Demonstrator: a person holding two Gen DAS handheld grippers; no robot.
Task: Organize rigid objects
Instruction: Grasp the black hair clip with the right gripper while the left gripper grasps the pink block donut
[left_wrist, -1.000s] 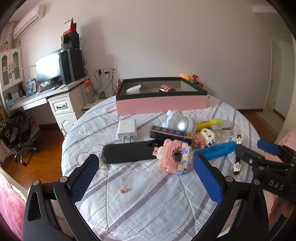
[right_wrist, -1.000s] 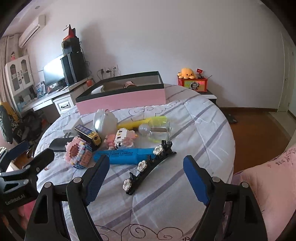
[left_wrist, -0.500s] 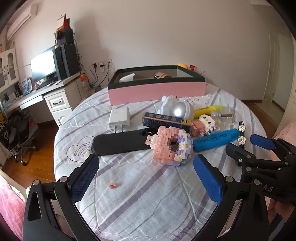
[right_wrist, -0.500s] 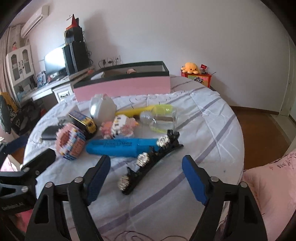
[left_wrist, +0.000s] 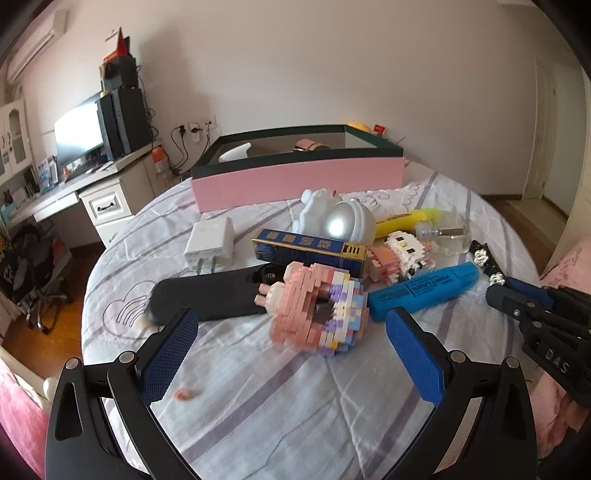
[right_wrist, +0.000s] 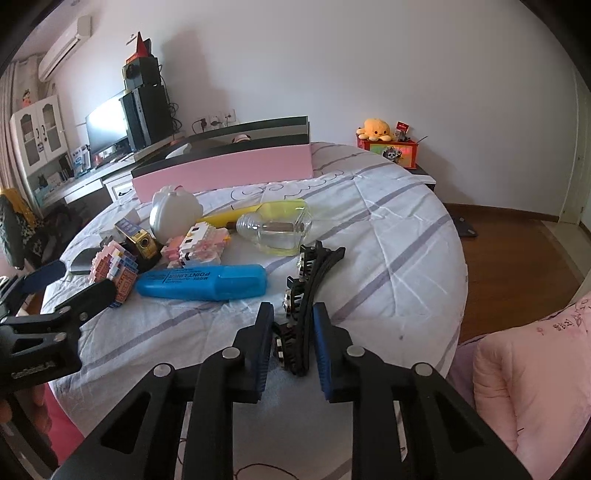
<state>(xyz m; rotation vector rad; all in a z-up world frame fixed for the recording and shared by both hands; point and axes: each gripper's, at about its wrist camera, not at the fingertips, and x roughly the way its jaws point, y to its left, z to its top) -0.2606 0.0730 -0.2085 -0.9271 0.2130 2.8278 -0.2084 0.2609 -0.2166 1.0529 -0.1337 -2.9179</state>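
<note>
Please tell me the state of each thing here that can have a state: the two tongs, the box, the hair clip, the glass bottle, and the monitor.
Right tongs: have just been closing, now shut on the hair clip.
Left tongs: open, nothing between them.
Hair clip: lying on the bed, near end gripped.
Pink box: open, no lid, things inside.
Glass bottle: lying on its side.
Blue marker: cap on, lying flat.
Monitor: screen bright.
</note>
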